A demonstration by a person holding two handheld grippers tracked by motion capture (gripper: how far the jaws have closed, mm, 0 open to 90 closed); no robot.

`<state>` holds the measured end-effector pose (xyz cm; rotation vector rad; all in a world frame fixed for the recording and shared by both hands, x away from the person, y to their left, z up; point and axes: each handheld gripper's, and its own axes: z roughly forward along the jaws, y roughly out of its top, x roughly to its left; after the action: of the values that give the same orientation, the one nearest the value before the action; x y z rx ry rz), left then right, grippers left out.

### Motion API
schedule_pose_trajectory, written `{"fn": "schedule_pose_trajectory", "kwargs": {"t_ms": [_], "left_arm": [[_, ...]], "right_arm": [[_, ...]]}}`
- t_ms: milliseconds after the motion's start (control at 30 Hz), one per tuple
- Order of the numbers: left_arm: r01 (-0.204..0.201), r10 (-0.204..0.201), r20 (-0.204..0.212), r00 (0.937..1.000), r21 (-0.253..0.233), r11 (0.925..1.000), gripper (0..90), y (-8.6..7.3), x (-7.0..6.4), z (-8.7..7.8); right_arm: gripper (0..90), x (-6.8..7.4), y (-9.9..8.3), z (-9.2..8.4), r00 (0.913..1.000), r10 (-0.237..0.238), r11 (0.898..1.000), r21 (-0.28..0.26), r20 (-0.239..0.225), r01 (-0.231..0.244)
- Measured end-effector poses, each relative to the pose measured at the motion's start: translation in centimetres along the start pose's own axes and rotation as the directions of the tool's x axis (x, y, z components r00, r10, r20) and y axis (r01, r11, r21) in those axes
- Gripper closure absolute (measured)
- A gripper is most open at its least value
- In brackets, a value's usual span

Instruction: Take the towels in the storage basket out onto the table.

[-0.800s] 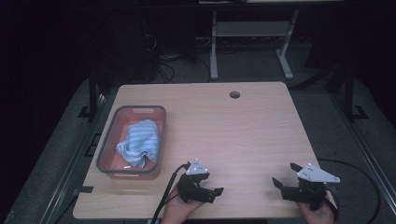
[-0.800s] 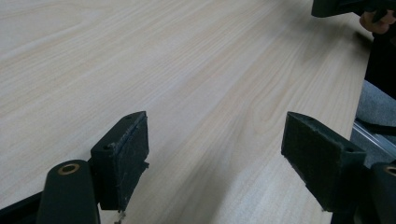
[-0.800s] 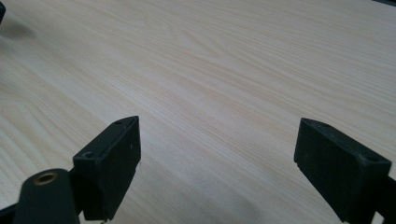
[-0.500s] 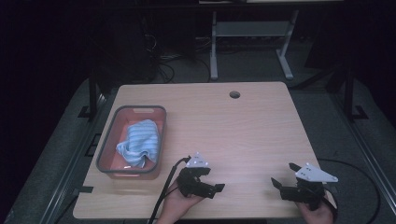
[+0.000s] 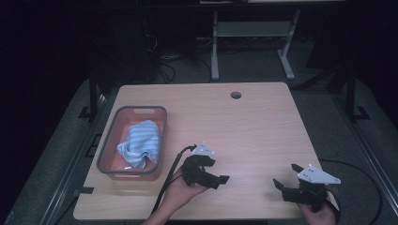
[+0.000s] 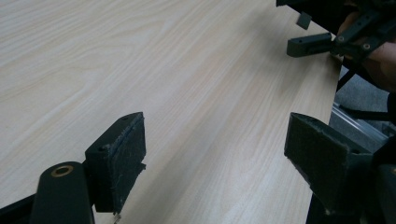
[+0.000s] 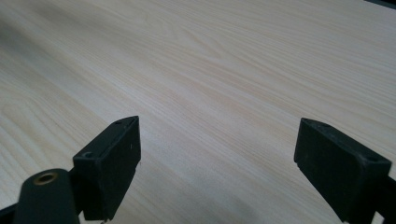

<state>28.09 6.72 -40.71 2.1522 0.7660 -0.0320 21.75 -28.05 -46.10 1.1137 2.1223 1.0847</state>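
Note:
My left gripper (image 5: 218,170) is held low over the front middle of the wooden table (image 5: 244,126), open, its jaws pointing right. My right gripper (image 5: 285,176) hovers near the front right corner, also open. In the left gripper view, the left gripper (image 6: 217,158) has only bare wood between its wide-spread jaws, and the right gripper (image 6: 327,39) shows at the top right by the table edge. In the right gripper view, the right gripper (image 7: 224,163) stands wide apart over bare wood. A grey-rimmed bin (image 5: 109,140) at the left holds a crumpled blue striped cloth (image 5: 141,143).
A round cable hole (image 5: 235,95) sits near the table's far edge. A black cable (image 5: 169,176) trails from the left gripper past the bin's front right corner. Beyond the table are a dark floor and a metal stand (image 5: 251,42).
The left gripper has shifted a little away from the front edge. The right gripper has hardly moved. Both stay open.

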Motion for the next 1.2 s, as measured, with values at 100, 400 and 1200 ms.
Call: {"fn": "schedule_pose_trajectory", "kwargs": {"t_ms": [100, 400, 1200], "left_arm": [[0.011, -0.011, -0.003, 0.9999, 0.015, 0.9998, 19.9, 0.5, 0.6, -0.2], [0.012, -0.012, -0.014, 0.9998, 0.015, 0.9998, 19.6, 1.5, 1.1, -1.9], [0.050, -0.048, -0.071, 0.9963, 0.021, 0.9985, 19.4, 3.6, 3.7, -6.0]], "right_arm": [[14.2, 0.0, 0.0, 0.0, 1.0000, -0.003, 1.000, 0.000, 0.001, 0.003], [14.2, 0.0, 0.2, 0.0, 1.0000, -0.006, 1.000, -0.003, 0.004, 0.006], [14.2, -0.1, 0.2, -0.2, 1.0000, -0.004, 1.000, -0.007, 0.009, 0.004]]}}
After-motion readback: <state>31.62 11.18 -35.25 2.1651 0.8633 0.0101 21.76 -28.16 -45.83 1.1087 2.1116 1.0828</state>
